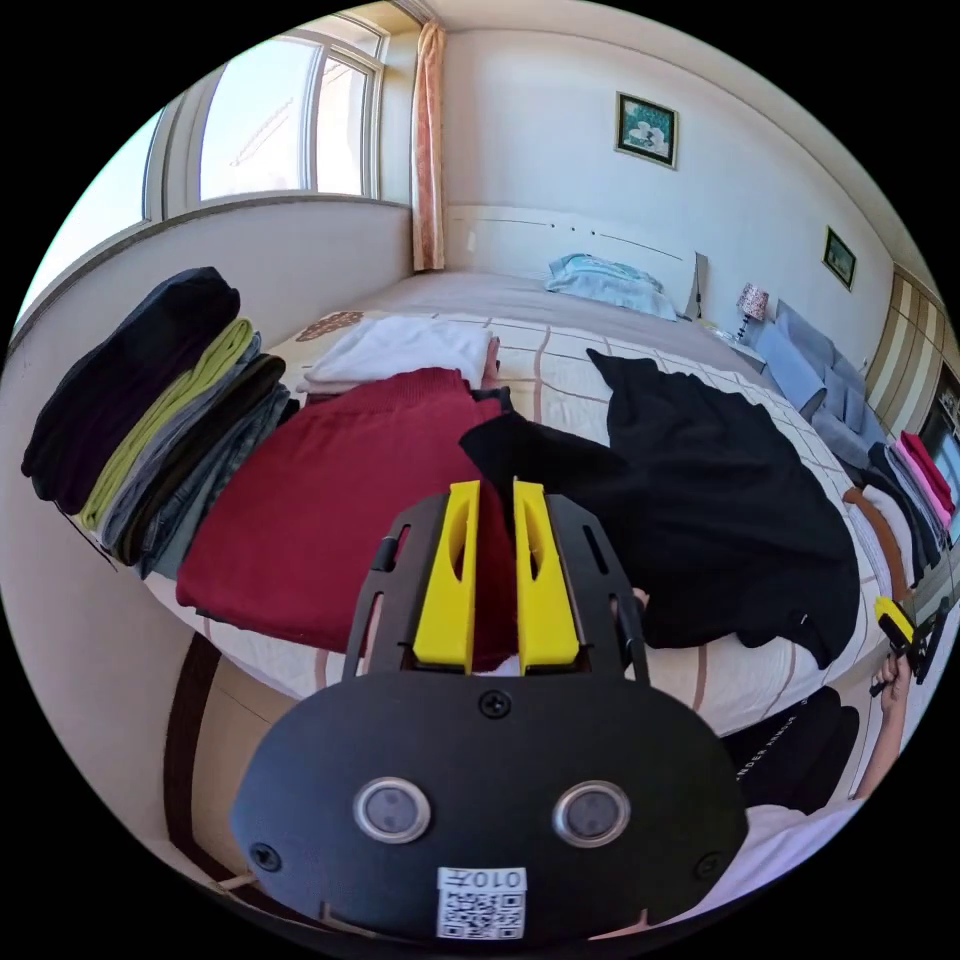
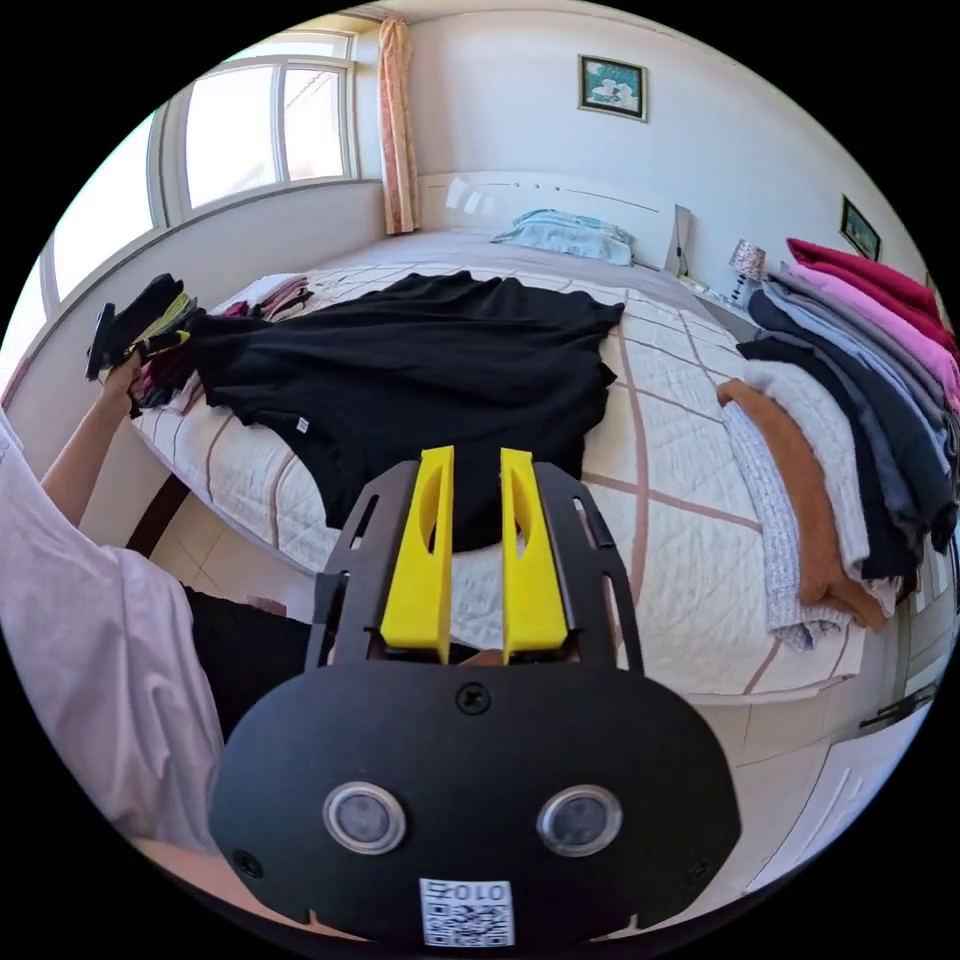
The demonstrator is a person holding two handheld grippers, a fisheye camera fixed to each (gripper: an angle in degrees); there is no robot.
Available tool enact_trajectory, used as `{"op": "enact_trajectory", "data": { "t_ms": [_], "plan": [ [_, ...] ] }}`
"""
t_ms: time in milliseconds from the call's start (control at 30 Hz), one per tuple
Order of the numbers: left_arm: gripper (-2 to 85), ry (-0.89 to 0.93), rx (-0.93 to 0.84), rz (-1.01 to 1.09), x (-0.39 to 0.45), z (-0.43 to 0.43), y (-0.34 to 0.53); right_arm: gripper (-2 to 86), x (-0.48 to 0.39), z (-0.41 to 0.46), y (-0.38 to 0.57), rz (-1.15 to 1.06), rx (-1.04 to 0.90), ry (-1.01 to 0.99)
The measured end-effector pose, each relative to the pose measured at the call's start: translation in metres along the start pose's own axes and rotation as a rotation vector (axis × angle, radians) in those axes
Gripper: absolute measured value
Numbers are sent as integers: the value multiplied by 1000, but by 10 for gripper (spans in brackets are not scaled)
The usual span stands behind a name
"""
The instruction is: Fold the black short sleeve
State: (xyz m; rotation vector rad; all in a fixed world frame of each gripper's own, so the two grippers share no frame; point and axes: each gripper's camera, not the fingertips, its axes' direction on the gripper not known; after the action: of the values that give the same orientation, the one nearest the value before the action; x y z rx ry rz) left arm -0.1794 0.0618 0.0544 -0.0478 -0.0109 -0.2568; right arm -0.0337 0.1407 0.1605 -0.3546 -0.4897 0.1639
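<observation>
**Black short-sleeve shirt spread on bed, both grippers held clear**

In the left gripper view, the left gripper with yellow jaws on a black frame sits nearest the camera. Its jaws stand a narrow gap apart, with nothing between them. The jaw tips hang above the edge of a folded dark red knit garment and the near sleeve of the black short-sleeve shirt; contact cannot be determined. The shirt lies spread flat across the white quilted bed cover with brown stripes. At the left, beside the red garment, a stack of folded dark, lime and grey clothes rests against the wall under the window. Behind the red garment lies a folded white garment. A light blue pillow lies at the far headboard.

In the right gripper view, the right gripper is nearest, jaws likewise slightly parted and gripping nothing, positioned over the near hem of the shirt. To the left is the person's white sleeve. To the right, on the bed, is a pile of folded sweaters in white, orange-brown, grey, pink and red. A framed picture hangs on the far wall
</observation>
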Motion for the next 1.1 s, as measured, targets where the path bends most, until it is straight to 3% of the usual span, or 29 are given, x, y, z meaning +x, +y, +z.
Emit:
{"op": "enact_trajectory", "data": {
  "t_ms": [100, 233, 300, 633, 900, 1100],
  "plan": [
    [62, -132, 104, 354, 62, -37, 4, 96, -33, 1, 2, -164, 5, -17],
    [81, 99, 130, 977, 167, -34, 55, 112, -74, 11, 12, -296, -35, -58],
    [84, 138, 127, 1091, 200, -21, 75, 114, -87, 22, 15, -328, -65, -34],
    [41, 252, 64, 1201, 272, 36, 64, 95, -110, 66, 2, -396, -159, 157],
    [-2, 442, -58, 1250, 265, 26, 33, 44, -65, 11, -12, -367, -136, -6],
    [-3, 404, -116, 1317, 283, 38, 41, 42, -47, 8, -4, -426, -214, -61]
  ]
}}
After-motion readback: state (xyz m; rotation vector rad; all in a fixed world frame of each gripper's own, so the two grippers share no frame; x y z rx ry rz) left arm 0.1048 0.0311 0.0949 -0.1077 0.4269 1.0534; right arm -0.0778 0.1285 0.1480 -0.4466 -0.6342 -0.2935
